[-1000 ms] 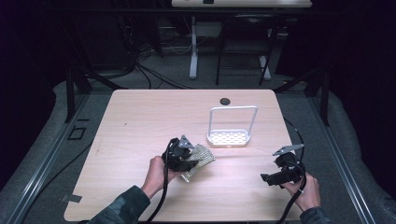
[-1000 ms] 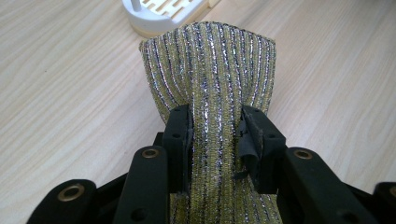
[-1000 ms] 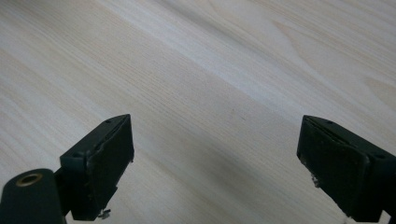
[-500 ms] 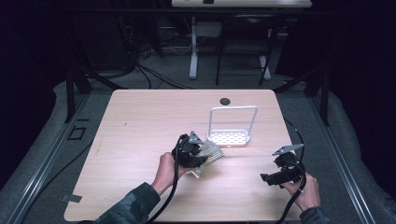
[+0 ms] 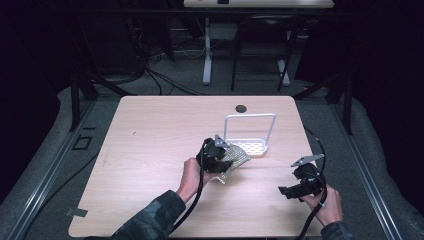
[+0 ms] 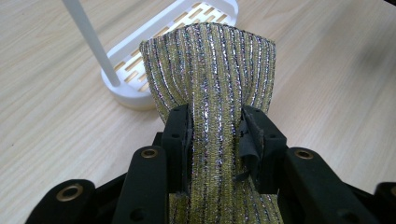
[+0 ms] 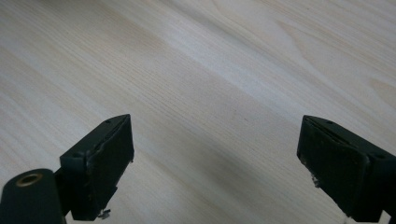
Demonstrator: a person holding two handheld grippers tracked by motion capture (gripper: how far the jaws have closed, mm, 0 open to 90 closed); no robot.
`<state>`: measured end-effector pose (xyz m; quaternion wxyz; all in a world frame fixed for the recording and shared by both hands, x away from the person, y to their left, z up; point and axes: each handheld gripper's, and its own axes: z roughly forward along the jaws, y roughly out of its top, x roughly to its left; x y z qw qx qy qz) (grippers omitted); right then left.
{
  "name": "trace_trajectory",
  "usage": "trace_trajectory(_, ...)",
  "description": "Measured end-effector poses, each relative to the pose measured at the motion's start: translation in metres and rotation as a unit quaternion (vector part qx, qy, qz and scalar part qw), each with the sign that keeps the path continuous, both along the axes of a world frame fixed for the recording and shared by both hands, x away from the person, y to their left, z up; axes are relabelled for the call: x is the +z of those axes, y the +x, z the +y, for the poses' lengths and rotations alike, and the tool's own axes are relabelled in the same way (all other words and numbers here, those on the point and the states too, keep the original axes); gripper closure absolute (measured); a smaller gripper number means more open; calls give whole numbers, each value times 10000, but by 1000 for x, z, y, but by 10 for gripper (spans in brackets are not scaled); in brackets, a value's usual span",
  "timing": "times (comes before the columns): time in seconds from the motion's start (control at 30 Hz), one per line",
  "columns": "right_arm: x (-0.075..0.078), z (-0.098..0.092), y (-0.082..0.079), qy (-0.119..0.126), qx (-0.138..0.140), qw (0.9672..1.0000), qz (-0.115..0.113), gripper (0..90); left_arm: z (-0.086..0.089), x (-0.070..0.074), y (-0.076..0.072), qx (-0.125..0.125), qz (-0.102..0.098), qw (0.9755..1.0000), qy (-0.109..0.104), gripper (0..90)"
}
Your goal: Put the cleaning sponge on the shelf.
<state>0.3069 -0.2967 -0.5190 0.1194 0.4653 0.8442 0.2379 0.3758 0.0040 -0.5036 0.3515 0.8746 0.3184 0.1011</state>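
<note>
Near the table's front edge, the right gripper (image 5: 292, 190) sits low over bare wood with its jaws wide apart, holding nothing. Farther in, the left gripper (image 5: 216, 156) is clamped on one gold cloth (image 6: 212, 74), whose long side points ahead to the one white rack (image 5: 250, 146) just beyond it.

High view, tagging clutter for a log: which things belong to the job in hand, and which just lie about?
In the job:
- gold striped glittery cloth
- left gripper, clamped on it
- white slotted plastic rack with hoop handle

Lying about:
- small round black disc
- right gripper, open and idle
</note>
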Motion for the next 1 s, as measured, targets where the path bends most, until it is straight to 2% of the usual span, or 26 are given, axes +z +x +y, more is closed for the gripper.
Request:
trace_trajectory(0.13,0,0,0,-18,1,10000,-20,103,-8,-2,4,51,-90,9999,40,648)
trace_trajectory(0.57,-1,2,-1,-5,-1,10000,-27,103,-35,-3,22,227,-299,9993,-58,646)
trace_trajectory(1.0,-2,2,-1,30,3,10000,-40,102,-52,-15,38,419,-483,9979,-56,637)
